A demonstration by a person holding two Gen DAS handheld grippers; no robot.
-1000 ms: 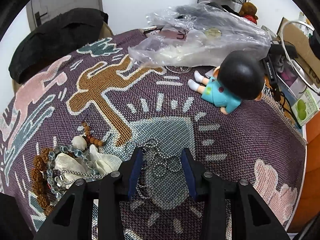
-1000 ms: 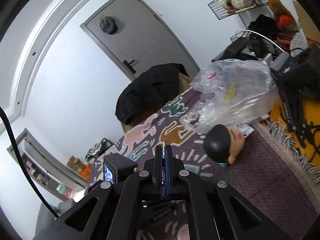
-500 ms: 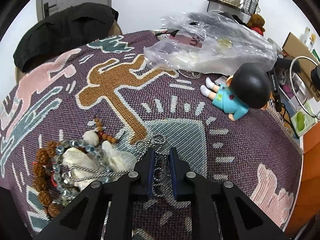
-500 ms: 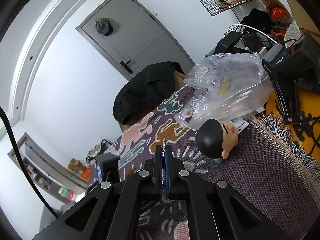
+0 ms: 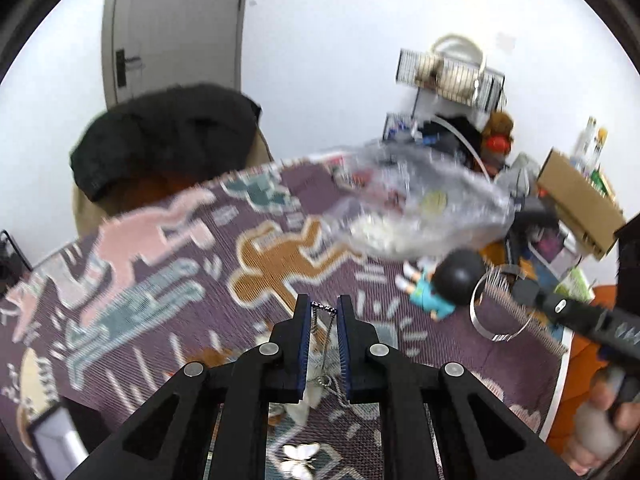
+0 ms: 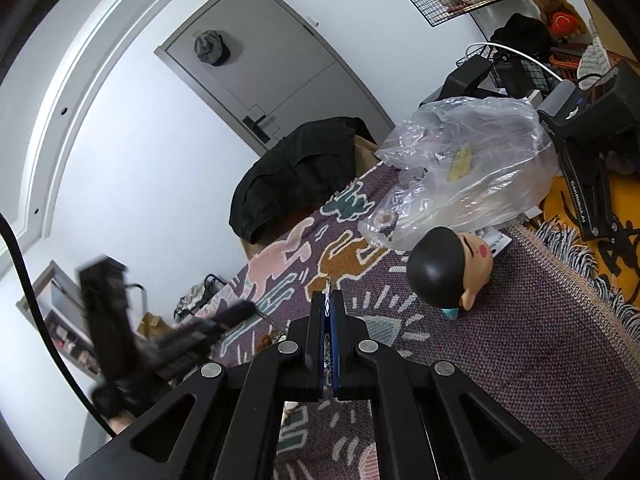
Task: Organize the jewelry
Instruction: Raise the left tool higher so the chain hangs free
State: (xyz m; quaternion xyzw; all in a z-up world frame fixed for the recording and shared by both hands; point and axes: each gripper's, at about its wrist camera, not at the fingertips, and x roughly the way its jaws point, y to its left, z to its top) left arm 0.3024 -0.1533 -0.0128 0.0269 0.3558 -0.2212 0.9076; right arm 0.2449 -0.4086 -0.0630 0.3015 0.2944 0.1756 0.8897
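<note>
A thin silver chain is pinched at the tips of the left gripper, in the lower middle of the left wrist view. A short run of links bridges the two blue pads and the rest hangs in loose strands between the fingers, reaching toward the pale pieces of the jewelry pile glimpsed low in the gap. The jaws are closed on the chain with only a narrow gap left.

At the right edge of that view the right gripper appears as a dark tool with a silver ring at its tip. In its own view the right gripper is clamped tight, a sliver of metal poking up between its pads.

Beneath both lies a purple woven blanket with dancing figures. Further up and right are a black-haired doll in a teal outfit and a crumpled clear plastic bag.

The step in hand looks like lifting the chain clear of the pile. Whether its lower end is free is hidden behind the fingers. The next move calls for a steady raise until the strands hang loose, then carrying it to its own spot without snagging the beads.
</note>
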